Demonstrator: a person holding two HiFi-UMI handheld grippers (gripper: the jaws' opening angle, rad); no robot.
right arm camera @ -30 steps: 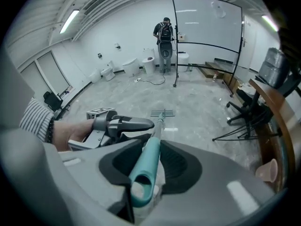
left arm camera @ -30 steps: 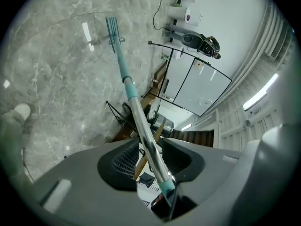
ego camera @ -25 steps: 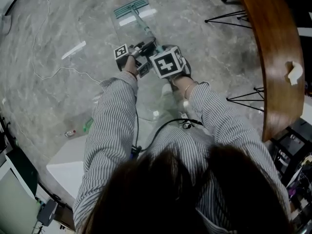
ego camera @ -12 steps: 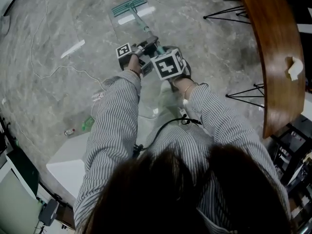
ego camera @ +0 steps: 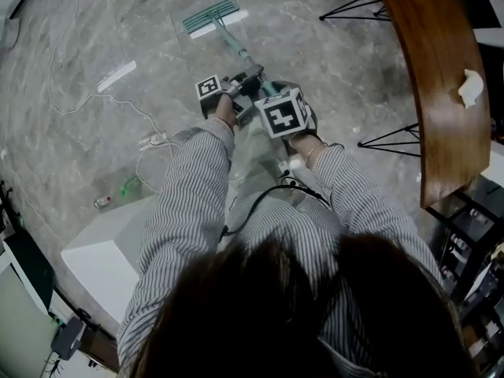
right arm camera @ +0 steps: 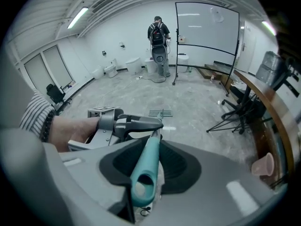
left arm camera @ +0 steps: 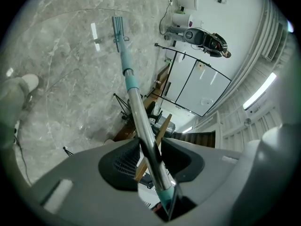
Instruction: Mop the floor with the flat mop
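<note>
Left gripper (left arm camera: 149,157) and right gripper (right arm camera: 146,161) both clamp the flat mop handle (left arm camera: 134,98). Judged mid-stroke, mop head (ego camera: 211,16) at eleven o'clock. Next: a level pull back.

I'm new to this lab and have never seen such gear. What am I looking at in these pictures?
A person carries two hand-held claws. The top-down picture comes from a camera on their head; the other two from cameras riding on the claws. Both grip a flat mop with teal head and metal pole: the left claw on the pole, the right claw on the teal handle end. The mop head rests on the grey marbled floor; a white cable lies there too.
</note>
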